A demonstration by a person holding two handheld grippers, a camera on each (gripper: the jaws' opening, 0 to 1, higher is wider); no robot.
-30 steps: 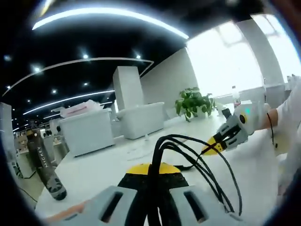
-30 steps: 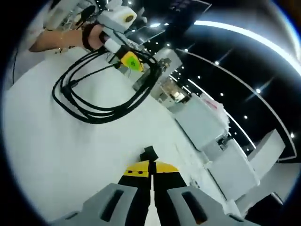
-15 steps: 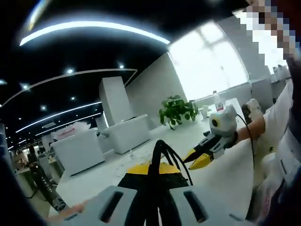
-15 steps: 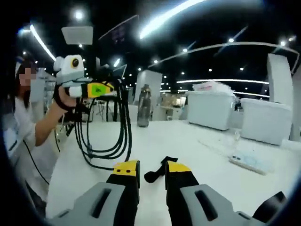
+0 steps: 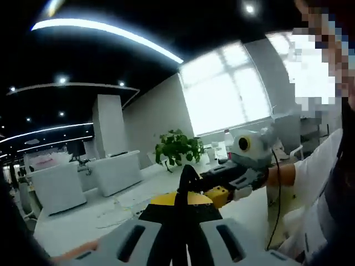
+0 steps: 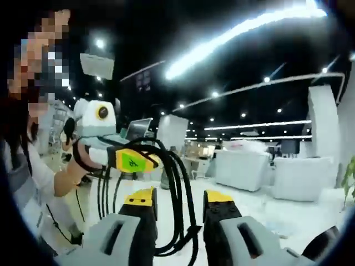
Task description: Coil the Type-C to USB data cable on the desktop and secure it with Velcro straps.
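Observation:
My left gripper (image 5: 180,197) is shut on a bundle of black cable (image 5: 185,176), whose strands rise out from between the jaws. In the right gripper view the same left gripper (image 6: 148,162), with its yellow-green tip, holds the black cable coil (image 6: 178,183) up in the air, and the loops hang down from it. My right gripper (image 6: 178,198) stands open with the coil's strands passing between its two yellow-tipped jaws. In the left gripper view the right gripper (image 5: 221,194) reaches in from the right, right next to the bundle.
The white desktop (image 5: 83,224) lies below both grippers. A potted plant (image 5: 177,148) and a bottle (image 5: 226,136) stand at its far side. White sofas (image 6: 247,169) are behind. A person's white sleeve (image 5: 316,183) is close on the right.
The left gripper has lifted the coil higher. The right gripper has risen off the desktop to the coil, and its open jaws now straddle the strands. The black strap on the desktop has left view.

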